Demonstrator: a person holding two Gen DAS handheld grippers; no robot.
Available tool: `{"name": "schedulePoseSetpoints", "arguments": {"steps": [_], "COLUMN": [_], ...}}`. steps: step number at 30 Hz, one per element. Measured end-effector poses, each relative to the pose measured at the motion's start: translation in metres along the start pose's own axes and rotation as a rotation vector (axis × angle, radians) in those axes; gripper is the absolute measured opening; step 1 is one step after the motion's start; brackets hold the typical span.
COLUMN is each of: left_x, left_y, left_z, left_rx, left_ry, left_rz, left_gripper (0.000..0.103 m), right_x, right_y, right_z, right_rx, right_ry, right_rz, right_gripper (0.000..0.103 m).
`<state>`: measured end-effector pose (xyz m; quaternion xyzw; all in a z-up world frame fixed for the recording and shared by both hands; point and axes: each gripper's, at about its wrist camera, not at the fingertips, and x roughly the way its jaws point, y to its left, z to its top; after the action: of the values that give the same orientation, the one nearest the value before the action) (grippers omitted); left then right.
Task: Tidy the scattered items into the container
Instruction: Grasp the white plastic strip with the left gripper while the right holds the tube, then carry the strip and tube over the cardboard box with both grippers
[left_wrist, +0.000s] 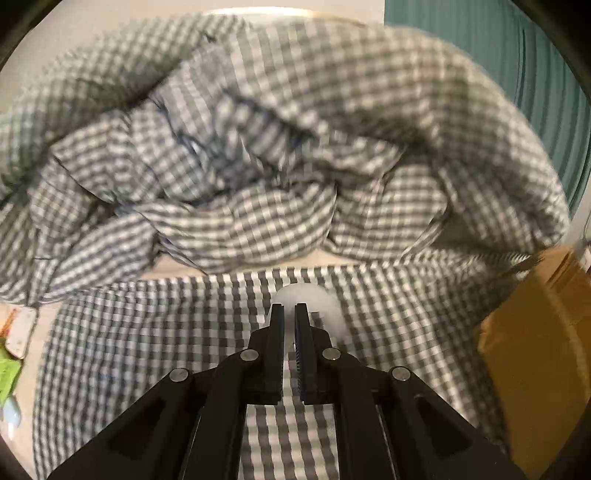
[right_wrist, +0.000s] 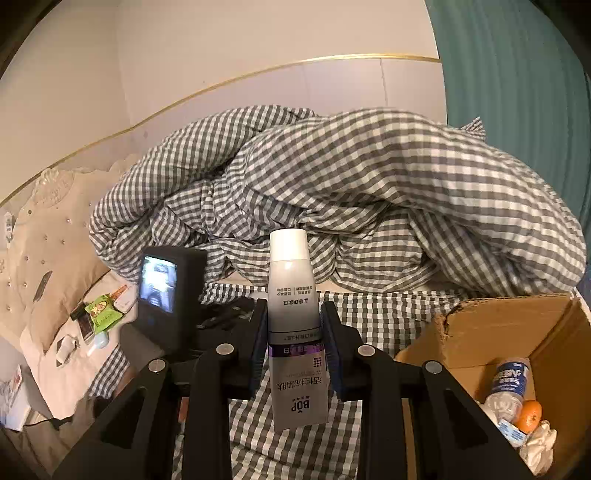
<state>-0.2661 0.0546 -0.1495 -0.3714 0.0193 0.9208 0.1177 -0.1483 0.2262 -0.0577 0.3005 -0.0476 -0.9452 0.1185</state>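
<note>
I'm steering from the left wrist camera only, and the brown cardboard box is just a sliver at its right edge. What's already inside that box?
Observer: The brown cardboard box holds a crushed clear plastic bottle with a blue label, a small orange fruit and crumpled white tissue.
Operator: Is the right gripper carrying anything?
Observer: Yes. The right gripper is shut on a grey and white squeeze tube, with its white cap pointing away from the camera.
Operator: Where does that green thing at my left edge lie?
Observer: The green packet lies among other small items beside a cream studded pillow.
</note>
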Motion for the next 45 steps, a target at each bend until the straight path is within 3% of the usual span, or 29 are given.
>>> {"name": "schedulePoseSetpoints", "arguments": {"steps": [11, 22, 34, 45], "left_x": [-0.132, -0.231, -0.272, -0.267], "left_y": [-0.023, -0.082, -0.167, -0.228], "left_z": [0.007, 0.001, -0.006, -0.009], "left_rx": [-0.018, 0.006, 0.067, 0.125], "left_ry": [-0.145, -0.260, -0.310, -0.301], "left_rz": [-0.024, -0.099, -0.199, -0.263], "left_gripper": [0.005, 0.005, 0.005, 0.005], "right_x": [-0.065, -0.146, -0.209, -0.207], "right_y": [-0.007, -0.036, -0.090, -0.142], "right_z": [-0.006, -0.016, -0.035, -0.049], "right_rx": [0.009, 0.024, 0.068, 0.119], "right_ry": [-0.061, -0.135, -0.166, -0.132], "right_rz": [-0.007, -0.054, -0.164, -0.226], "right_gripper": [0.027, 0.027, 0.027, 0.027]}}
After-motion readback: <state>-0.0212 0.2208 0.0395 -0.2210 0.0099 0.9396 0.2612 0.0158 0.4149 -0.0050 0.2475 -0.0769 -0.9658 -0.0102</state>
